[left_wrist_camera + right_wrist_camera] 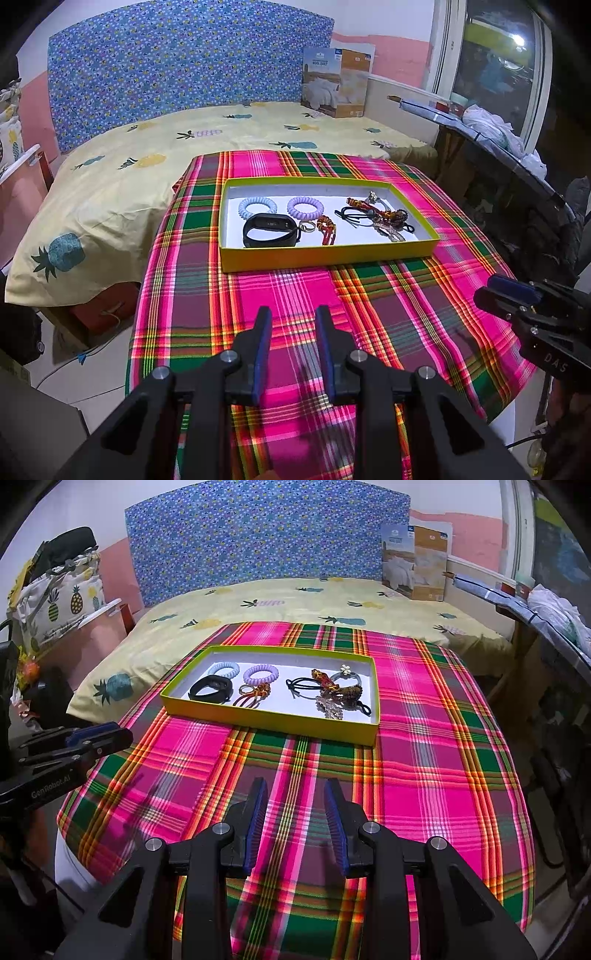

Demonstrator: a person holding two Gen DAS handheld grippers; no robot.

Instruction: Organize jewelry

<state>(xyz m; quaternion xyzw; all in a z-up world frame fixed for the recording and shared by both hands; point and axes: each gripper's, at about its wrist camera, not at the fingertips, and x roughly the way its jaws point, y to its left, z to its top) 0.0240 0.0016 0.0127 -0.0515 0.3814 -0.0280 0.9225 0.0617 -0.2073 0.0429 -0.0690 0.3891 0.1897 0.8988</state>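
On the plaid-covered tabletop (295,295), all jewelry is kept corralled inside the yellow-rimmed tray (325,254), while the left tool (291,325) and right tool (295,797) are held short of it, parted and empty.

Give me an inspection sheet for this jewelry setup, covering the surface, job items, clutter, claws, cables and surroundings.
Surface: plaid tablecloth over the table, bare in front of the box.
Job's things: yellow-rimmed box holds a black fitness band, a blue coil hair tie, a purple coil hair tie, a small ring, black elastic ties and tangled braided bracelets.
Clutter: nothing seen on the cloth outside the box.
Grippers: left claw open, empty; right claw open, empty; both short of the box.
Cables: one on the floor, left.
Surroundings: bed with pineapple sheet, quilt box, window.
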